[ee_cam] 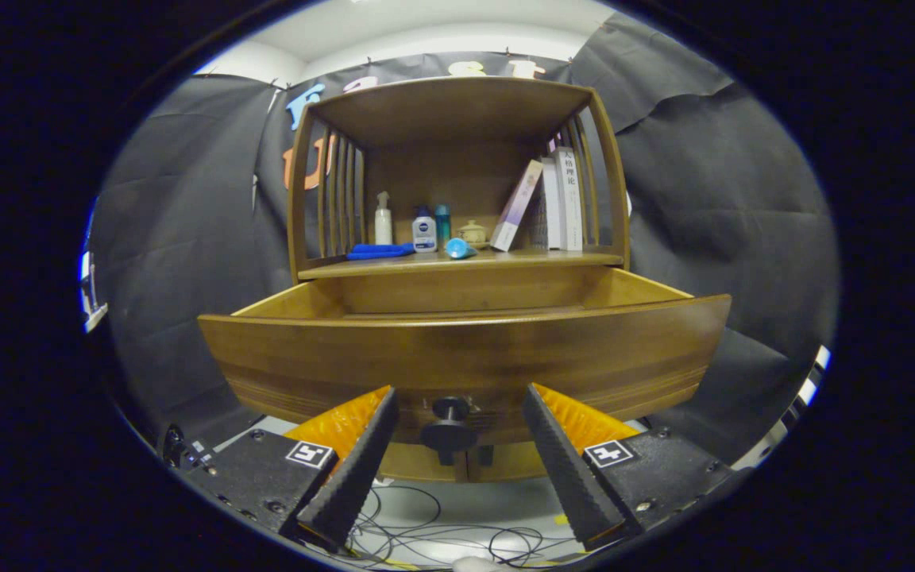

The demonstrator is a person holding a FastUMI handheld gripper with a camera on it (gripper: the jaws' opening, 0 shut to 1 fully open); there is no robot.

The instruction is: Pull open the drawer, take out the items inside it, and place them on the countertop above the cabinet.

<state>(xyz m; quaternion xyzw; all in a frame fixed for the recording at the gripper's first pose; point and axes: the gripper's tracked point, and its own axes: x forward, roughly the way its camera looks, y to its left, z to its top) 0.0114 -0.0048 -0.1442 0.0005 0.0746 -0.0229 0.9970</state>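
The wooden drawer (465, 349) of the cabinet stands pulled out toward me, its front panel wide across the view. Its dark round knob (449, 425) sits between my fingers, which stand apart and do not touch it. My gripper (457, 401) is open right at the drawer front. The inside of the drawer is hidden behind its front panel. Above it is the countertop (569, 258), where a blue cloth (378, 251), a white spray bottle (383, 220), a white-and-blue bottle (424, 231), a blue tube (460, 249) and a small pot (472, 233) rest.
Several books (553, 202) lean at the right of the countertop, under a wooden top shelf (449, 107) with slatted sides. Cables (442, 532) lie on the pale floor below the drawer. Black cloth hangs around the cabinet.
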